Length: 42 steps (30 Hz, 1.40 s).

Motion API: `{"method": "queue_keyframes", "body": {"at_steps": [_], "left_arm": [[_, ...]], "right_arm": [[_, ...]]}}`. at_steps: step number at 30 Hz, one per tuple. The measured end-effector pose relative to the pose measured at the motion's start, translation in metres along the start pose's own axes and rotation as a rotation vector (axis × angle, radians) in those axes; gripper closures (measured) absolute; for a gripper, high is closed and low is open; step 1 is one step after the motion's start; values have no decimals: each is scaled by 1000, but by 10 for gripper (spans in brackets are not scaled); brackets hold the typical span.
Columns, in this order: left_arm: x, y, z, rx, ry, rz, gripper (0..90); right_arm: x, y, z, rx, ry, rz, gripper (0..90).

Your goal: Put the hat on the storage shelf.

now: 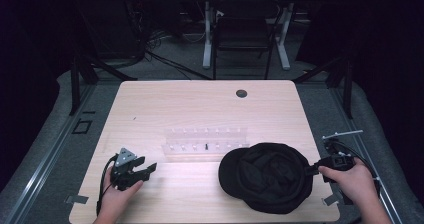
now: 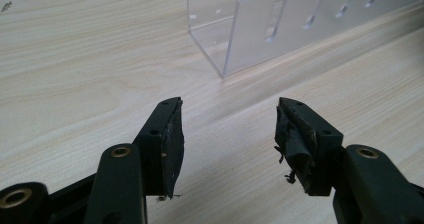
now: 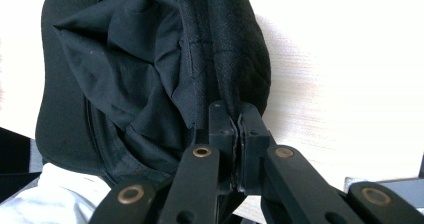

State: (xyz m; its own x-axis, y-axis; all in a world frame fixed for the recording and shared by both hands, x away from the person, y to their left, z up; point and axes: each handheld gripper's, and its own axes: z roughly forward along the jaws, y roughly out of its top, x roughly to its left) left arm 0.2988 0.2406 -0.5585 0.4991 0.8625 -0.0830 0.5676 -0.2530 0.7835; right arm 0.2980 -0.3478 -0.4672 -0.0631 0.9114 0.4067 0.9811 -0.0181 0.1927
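A black cap (image 1: 267,176) lies upside down on the wooden table (image 1: 200,109), just right of a clear acrylic rack (image 1: 207,143). The right gripper (image 3: 237,121) is clamped on what looks like the cap's rim. Left of the rack, the left gripper (image 2: 227,134) rests with jaws apart, holding nothing.

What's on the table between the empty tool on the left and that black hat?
Nothing: in the high view, bare wood runs from the left tool to the black hat. The clear rack stands farther back, off that line.
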Motion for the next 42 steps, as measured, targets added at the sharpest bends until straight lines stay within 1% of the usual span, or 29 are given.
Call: {"method": "queue_keyframes", "body": {"at_steps": [1,2,3,5,6,7,8,9,10,12,14,17,18,19,20,22,24,25,26,28,29,30,33,34,36,38,40,41,42], "left_arm": [[0,0,0,0,0,0,448],[0,0,0,0,1,1,448],[0,0,0,0,2,-3,448],[0,0,0,0,2,-3,448],[0,0,0,0,1,-3,448],[0,0,0,0,3,-4,449],[0,0,0,1,2,0,449],[0,0,0,0,2,1,449],[0,0,0,0,2,0,448],[0,0,0,-1,2,1,449],[0,0,0,-1,1,0,449],[1,0,-1,-1,1,-1,449],[1,0,-1,-2,1,-1,449],[1,0,-1,-2,2,-1,449],[1,0,-1,-3,2,-1,449],[1,0,-1,-3,2,-1,449],[1,0,-1,-4,2,-4,449],[1,0,-1,-3,3,-1,450],[1,0,-1,-3,3,-1,449],[1,0,-1,-5,3,-1,449],[1,0,-1,-5,4,-2,449],[1,0,-2,0,3,-2,449],[2,0,-1,-4,4,-3,449],[2,0,-1,-3,5,-2,450],[1,0,-1,-5,5,-2,449],[1,0,-2,-1,3,-1,449],[2,0,-2,0,3,-1,450],[1,0,-2,-3,6,-3,450],[1,0,-1,-3,6,-3,450]], "right_arm": [[2,1,-1,4,-5,-4,874],[5,2,-5,22,-44,-22,874],[6,2,-4,7,-19,-14,874],[12,3,-6,-1,-35,-3,874],[13,4,-8,16,-50,-29,874],[16,4,-8,9,-61,-23,874],[18,5,-10,17,-74,-31,873],[20,5,-10,25,-107,-41,873],[22,6,-10,21,-114,-31,874],[26,7,-12,31,-152,-41,873],[30,9,-12,33,-168,-44,873],[34,12,-15,60,-192,-70,871],[36,13,-14,47,-195,-61,871],[37,14,-15,64,-209,-77,871],[41,15,-14,56,-227,-68,871],[45,17,-15,64,-240,-77,870],[49,19,-17,59,-246,-81,870],[50,21,-18,68,-248,-86,871],[53,21,-19,54,-252,-71,871],[55,23,-21,82,-259,-92,871],[57,23,-21,67,-261,-91,871],[58,24,-23,82,-264,-98,871],[65,26,-26,85,-267,-102,871],[66,27,-27,92,-266,-109,871],[71,29,-30,82,-263,-112,872],[74,31,-33,79,-257,-105,872],[77,33,-37,98,-261,-110,873],[78,34,-37,88,-250,-103,873],[80,35,-40,96,-248,-99,873]]}}
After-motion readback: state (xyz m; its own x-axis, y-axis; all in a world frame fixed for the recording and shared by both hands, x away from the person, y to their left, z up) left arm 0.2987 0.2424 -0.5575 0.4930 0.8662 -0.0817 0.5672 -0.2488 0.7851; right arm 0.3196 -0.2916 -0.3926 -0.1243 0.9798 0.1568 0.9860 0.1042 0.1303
